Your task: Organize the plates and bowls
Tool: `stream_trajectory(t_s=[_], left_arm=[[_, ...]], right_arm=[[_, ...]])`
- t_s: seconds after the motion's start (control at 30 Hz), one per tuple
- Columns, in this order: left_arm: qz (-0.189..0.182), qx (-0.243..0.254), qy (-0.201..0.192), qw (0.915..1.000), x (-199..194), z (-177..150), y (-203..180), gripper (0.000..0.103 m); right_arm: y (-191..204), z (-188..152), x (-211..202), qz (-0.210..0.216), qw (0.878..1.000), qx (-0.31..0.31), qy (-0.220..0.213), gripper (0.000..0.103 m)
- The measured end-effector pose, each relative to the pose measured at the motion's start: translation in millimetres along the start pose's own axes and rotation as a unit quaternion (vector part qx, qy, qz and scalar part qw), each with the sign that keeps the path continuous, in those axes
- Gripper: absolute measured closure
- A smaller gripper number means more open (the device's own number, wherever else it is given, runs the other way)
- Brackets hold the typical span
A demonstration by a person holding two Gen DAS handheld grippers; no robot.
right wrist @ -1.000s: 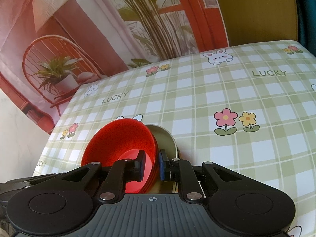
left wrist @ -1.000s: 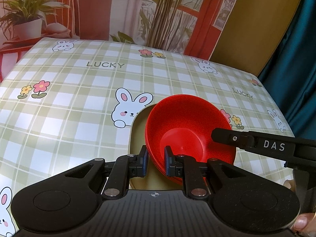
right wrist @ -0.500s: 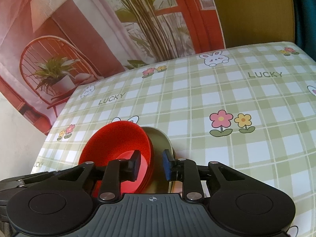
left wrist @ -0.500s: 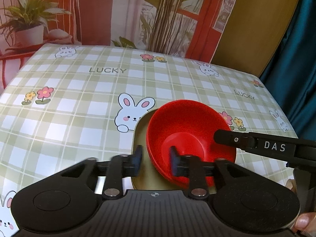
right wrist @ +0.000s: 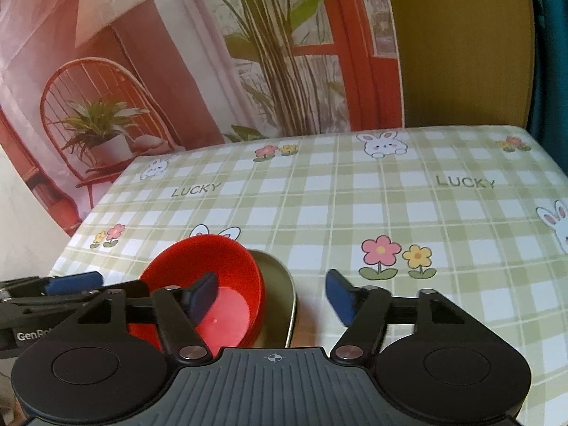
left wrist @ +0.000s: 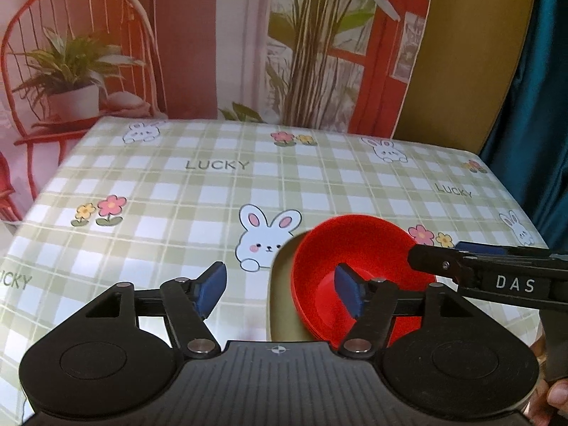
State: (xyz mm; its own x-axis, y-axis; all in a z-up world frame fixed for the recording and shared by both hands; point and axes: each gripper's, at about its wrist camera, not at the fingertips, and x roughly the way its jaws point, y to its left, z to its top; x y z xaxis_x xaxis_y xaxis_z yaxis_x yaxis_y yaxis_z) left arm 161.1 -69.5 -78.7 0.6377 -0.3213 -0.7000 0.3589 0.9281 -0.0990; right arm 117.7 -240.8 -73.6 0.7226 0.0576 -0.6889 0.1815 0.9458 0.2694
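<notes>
A stack of red bowls (left wrist: 358, 252) sits in an olive-green plate (left wrist: 282, 305) on the checked tablecloth near the front edge. It also shows in the right wrist view, bowls (right wrist: 213, 269) on the plate (right wrist: 277, 284). My left gripper (left wrist: 280, 293) is open wide, its right finger over the bowls' left side and its left finger over bare cloth. My right gripper (right wrist: 271, 296) is open wide too, its left finger over the bowl and its right finger over the cloth. Neither holds anything. The right gripper's arm (left wrist: 497, 277) crosses the left view.
The table (left wrist: 248, 184) carries a green checked cloth with rabbits, flowers and LUCKY print. A printed backdrop of a red chair and plants (left wrist: 78, 81) hangs behind the far edge. A teal curtain (left wrist: 546, 88) hangs at the right.
Both grippers were shut on the red bowls' rim, one on each side. Both have opened wide and drawn back and up. The bowls stay on the plate.
</notes>
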Motion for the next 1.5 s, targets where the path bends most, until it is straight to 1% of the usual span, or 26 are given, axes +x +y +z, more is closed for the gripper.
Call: stream_trajectory(t_s=[0.1, 0.17, 0.23, 0.37, 0.5, 0.63, 0.8, 0.93, 1.0, 1.07, 1.27, 1.5], left_arm=[[0.008, 0.006, -0.009, 0.9999, -4, 1, -1, 0.03], [0.012, 0.008, -0.016, 0.9998, -7, 2, -2, 0.028], [0.014, 0.008, -0.023, 0.9996, -10, 3, -1, 0.028], [0.016, 0.007, -0.038, 0.9991, -18, 8, 0, 0.027], [0.046, 0.023, -0.056, 0.9971, -30, 17, -4, 0.027], [0.059, 0.037, -0.089, 0.9936, -53, 28, -9, 0.026], [0.08, 0.045, -0.13, 0.9873, -85, 44, -17, 0.022], [0.095, 0.052, -0.166, 0.9801, -118, 56, -23, 0.019], [0.095, 0.049, -0.181, 0.9776, -133, 60, -24, 0.019], [0.088, 0.039, -0.191, 0.9769, -146, 65, -24, 0.019], [0.076, 0.016, -0.221, 0.9722, -181, 69, -25, 0.019], [0.095, 0.009, -0.243, 0.9655, -202, 67, -27, 0.019]], right_arm=[[1, 1, -2, -0.007, 1.0, -0.006, -0.002, 0.021], [1, 3, -4, -0.012, 1.0, -0.01, -0.005, 0.007], [2, 5, -7, -0.017, 1.0, -0.016, -0.007, 0.003], [6, 10, -12, -0.029, 0.999, -0.027, -0.013, 0.0], [9, 17, -26, -0.036, 0.998, -0.026, -0.034, 0.0], [11, 32, -46, -0.038, 0.997, -0.027, -0.06, 0.0], [14, 56, -90, -0.034, 0.993, -0.026, -0.114, 0.0], [23, 72, -127, -0.039, 0.986, -0.045, -0.155, 0.0], [28, 78, -142, -0.04, 0.983, -0.053, -0.17, 0.0], [33, 81, -155, -0.039, 0.981, -0.056, -0.181, 0.0], [46, 84, -181, -0.034, 0.977, -0.066, -0.199, 0.0], [57, 81, -197, -0.034, 0.974, -0.074, -0.211, 0.0]])
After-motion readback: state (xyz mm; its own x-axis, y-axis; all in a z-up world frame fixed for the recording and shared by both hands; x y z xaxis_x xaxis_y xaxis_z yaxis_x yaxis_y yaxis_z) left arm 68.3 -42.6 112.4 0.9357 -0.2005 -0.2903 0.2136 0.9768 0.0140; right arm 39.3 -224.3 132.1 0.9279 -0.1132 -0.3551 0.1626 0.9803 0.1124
